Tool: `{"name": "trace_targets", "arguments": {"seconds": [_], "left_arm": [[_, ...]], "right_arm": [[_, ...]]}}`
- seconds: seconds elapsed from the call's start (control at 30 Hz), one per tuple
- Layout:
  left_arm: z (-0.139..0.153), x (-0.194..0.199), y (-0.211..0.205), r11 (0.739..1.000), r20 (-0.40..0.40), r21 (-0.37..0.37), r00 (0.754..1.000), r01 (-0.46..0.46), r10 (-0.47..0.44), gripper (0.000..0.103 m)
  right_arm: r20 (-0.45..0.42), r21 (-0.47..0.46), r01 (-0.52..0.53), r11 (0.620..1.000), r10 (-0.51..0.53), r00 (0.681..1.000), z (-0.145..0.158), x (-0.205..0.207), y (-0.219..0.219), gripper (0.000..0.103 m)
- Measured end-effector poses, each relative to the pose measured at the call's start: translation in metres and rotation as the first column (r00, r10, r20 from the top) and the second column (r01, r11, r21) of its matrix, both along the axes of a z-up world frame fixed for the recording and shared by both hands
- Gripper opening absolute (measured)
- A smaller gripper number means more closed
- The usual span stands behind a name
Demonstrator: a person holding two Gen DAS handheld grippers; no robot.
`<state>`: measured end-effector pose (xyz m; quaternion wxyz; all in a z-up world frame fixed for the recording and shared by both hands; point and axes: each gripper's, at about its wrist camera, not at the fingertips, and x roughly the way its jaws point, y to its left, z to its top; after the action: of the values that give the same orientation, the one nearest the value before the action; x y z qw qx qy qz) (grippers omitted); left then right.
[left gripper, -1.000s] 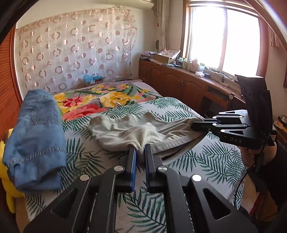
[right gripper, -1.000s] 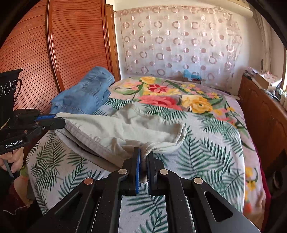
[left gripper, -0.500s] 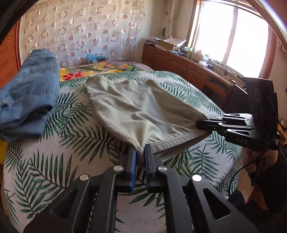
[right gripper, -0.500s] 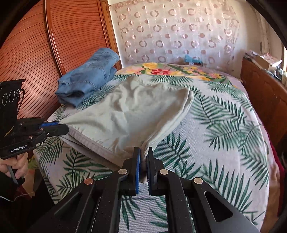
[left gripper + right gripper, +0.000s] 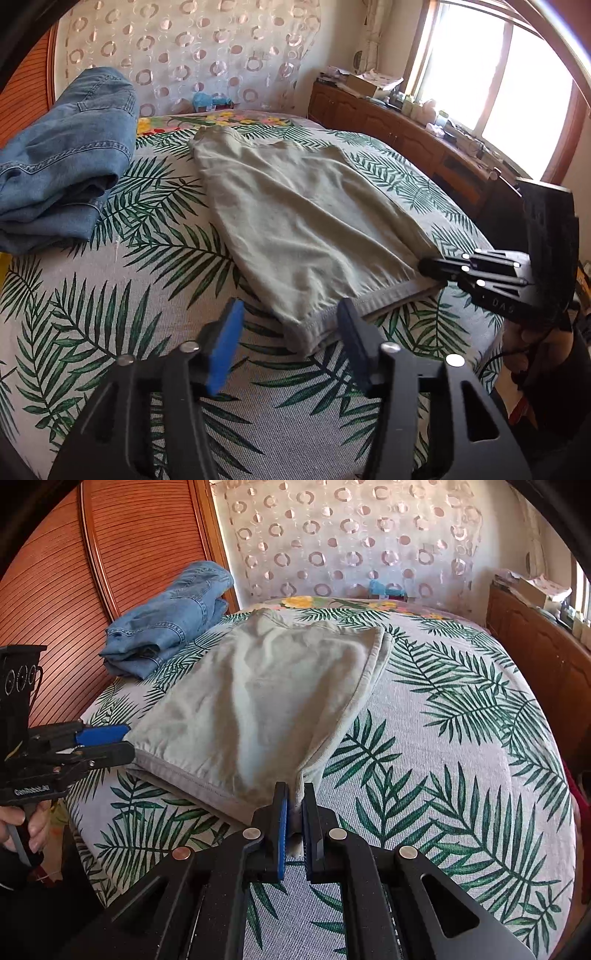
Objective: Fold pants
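Denim pile (image 5: 70,155): folded blue jeans at the left side of the bed, well apart from the work and untouched.

Bed cover (image 5: 122,280): palm-leaf print, bearing everything; its near edge runs just under both tools.

Left gripper (image 5: 288,343): its jaws have just been opening and now stand wide. The near-left corner of the pants sits between the fingers, but neither pad presses on it; the cloth lies on the bed cover.

Pants (image 5: 303,221): pale grey-green, already doubled over and lying flat. The long axis runs away from both hands toward the curtain (image 5: 192,55), and the stitched near hem lies crosswise along the bed's near edge.

Key relation: the hem spans from one tool to the other, so each hand owns one near corner. The far end lies straight ahead of both sets of fingers, along the garment's length. I'd judge any further fold would carry the near hem forward over that axis.

Right gripper (image 5: 293,805): pads clamped tight on the near-right corner, a pinch of fabric rising between them.

Nearer hand: both sit at the hem, but only the right one has hold; the left would need to close again, or the right let go.

Cabinet (image 5: 399,125): wooden, under the window (image 5: 498,70), far right, clear of the work.
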<state>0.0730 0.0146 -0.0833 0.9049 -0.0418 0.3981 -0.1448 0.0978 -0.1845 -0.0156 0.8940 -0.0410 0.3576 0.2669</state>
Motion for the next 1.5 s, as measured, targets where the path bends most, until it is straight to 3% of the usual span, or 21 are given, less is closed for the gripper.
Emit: {"name": "trace_targets", "arguments": {"seconds": [0.03, 0.17, 0.43, 0.67, 1.03, 1.13, 1.23, 1.5], "left_arm": [[0.000, 0.001, 0.002, 1.000, 0.001, -0.002, 1.000, -0.009, 0.009, 0.071], [-0.002, 0.003, 0.003, 0.999, 0.021, 0.019, 0.999, -0.043, 0.043, 0.072], [-0.009, -0.001, -0.004, 0.998, 0.024, 0.052, 0.999, -0.025, 0.024, 0.071], [-0.015, -0.004, -0.010, 1.000, 0.004, 0.024, 1.000, 0.014, -0.014, 0.048], [-0.016, -0.008, -0.014, 1.000, 0.025, 0.014, 1.000, -0.009, 0.009, 0.048], [-0.017, -0.008, -0.012, 1.000, 0.021, -0.023, 1.000, 0.009, -0.009, 0.029], [-0.015, -0.010, -0.013, 1.000, 0.045, -0.003, 0.999, 0.003, -0.003, 0.014], [0.006, -0.022, -0.010, 0.999, 0.095, -0.039, 0.995, 0.015, -0.012, 0.011]], "right_arm": [[-0.004, 0.002, 0.004, 1.000, -0.004, 1.000, -0.001, 0.001, -0.001, 0.006], [-0.002, 0.018, 0.008, 1.000, -0.008, 1.000, -0.002, 0.001, 0.000, 0.006], [0.038, 0.028, 0.010, 1.000, -0.011, 0.999, -0.015, -0.009, -0.004, 0.006], [0.057, 0.044, 0.014, 0.999, -0.016, 0.998, -0.022, -0.012, -0.006, 0.006], [0.042, 0.044, 0.014, 0.999, -0.016, 0.999, -0.021, -0.012, -0.007, 0.006], [0.032, 0.040, 0.014, 0.999, -0.016, 0.999, -0.018, -0.010, -0.006, 0.007], [0.026, 0.027, 0.013, 1.000, -0.013, 1.000, -0.016, -0.009, -0.004, 0.007], [0.034, 0.037, -0.013, 0.999, 0.012, 0.999, -0.005, -0.012, -0.005, 0.007]]}}
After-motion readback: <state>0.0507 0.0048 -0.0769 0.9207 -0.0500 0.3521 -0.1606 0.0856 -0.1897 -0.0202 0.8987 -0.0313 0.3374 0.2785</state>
